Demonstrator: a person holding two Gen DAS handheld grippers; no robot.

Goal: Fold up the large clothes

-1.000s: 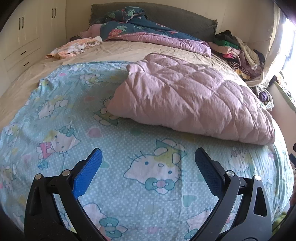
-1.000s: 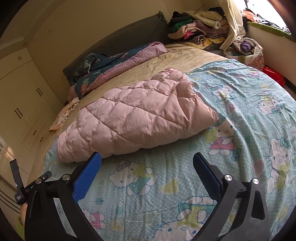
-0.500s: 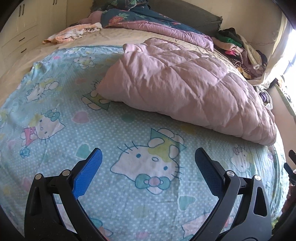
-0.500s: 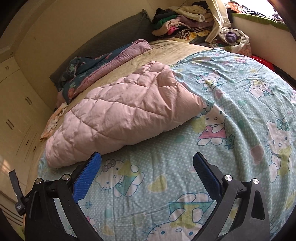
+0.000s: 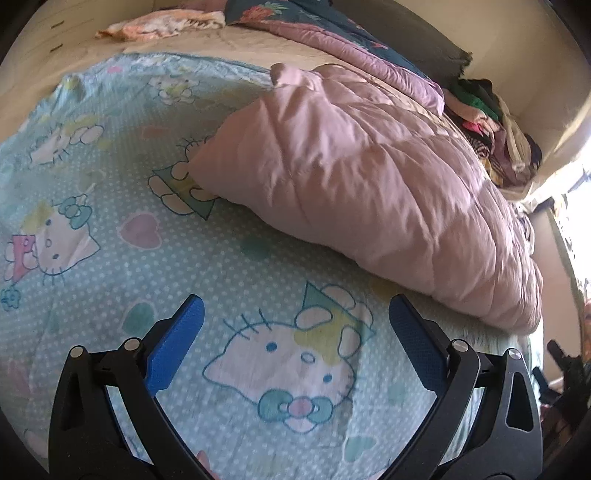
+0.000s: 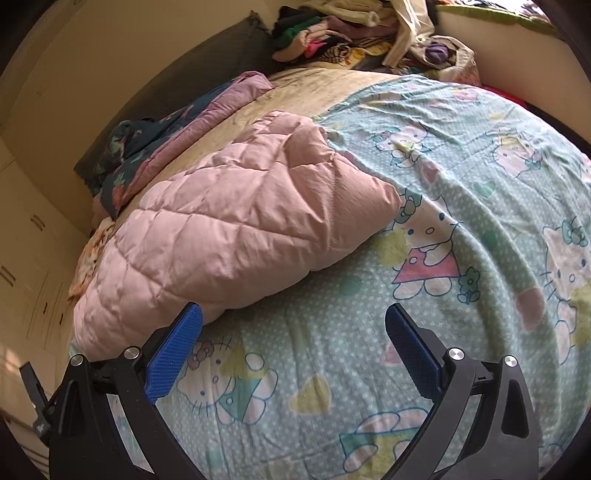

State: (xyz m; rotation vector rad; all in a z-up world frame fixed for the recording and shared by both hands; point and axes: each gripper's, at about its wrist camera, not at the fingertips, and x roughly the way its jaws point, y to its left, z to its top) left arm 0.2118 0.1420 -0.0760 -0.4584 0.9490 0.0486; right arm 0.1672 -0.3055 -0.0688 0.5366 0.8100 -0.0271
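both claws spread, empty: left gripper (image 5: 295, 321) and right gripper (image 6: 293, 321) over cartoon sheet (image 5: 240, 266), pink quilted garment (image 6: 236, 229) just ahead.

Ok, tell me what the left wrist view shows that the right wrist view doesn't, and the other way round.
Only the left wrist view shows the left hand-held gripper, open above a cat face printed on the sheet, and the peach cloth in full by the drawers.

Only the right wrist view shows the right hand-held gripper, open with one finger close to the pink quilted jacket, plus the sheet's far side and a red object beyond it.

Both share the jacket lying on the cartoon sheet, the floral duvet, the dark headboard and the clothes pile.
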